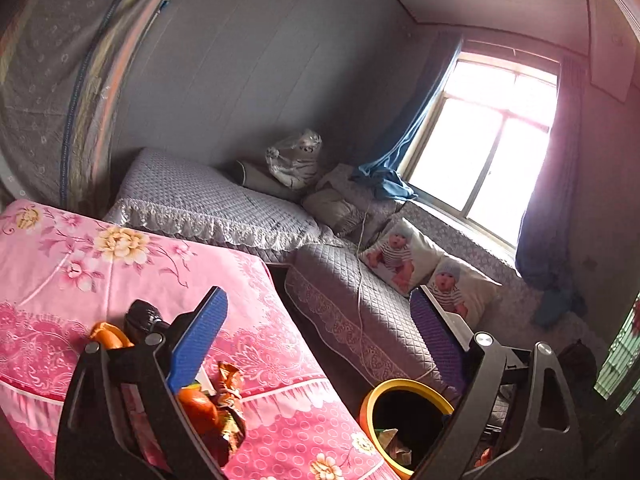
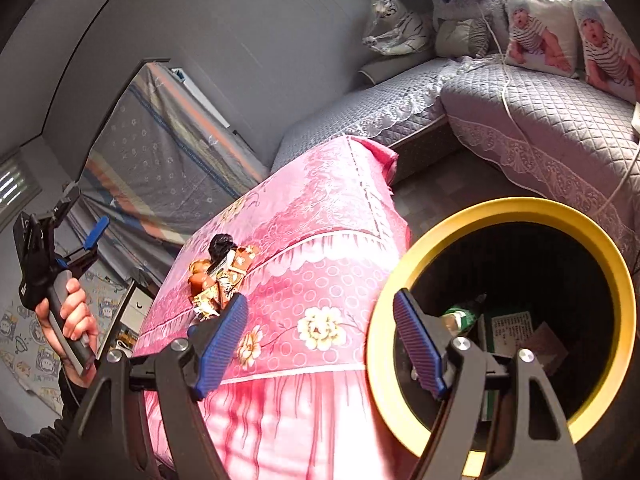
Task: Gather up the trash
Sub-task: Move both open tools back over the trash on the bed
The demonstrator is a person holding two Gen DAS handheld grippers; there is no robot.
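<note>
Trash lies on the desk. Bin stands at 3 o'clock from it. Both grippers, left and right, have fingers released, grasping nothing.

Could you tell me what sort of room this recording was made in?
Most likely a home living room or bedroom: a quilted grey corner sofa with printed cushions, a curtained window, and a table under a pink floral cloth beside a yellow-rimmed bin.

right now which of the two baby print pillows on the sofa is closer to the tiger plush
The baby pillow whose right edge is overlapped by the other pillow. It lies on the side toward the tiger plush; the other one sits farther along the sofa, away from it.
</note>
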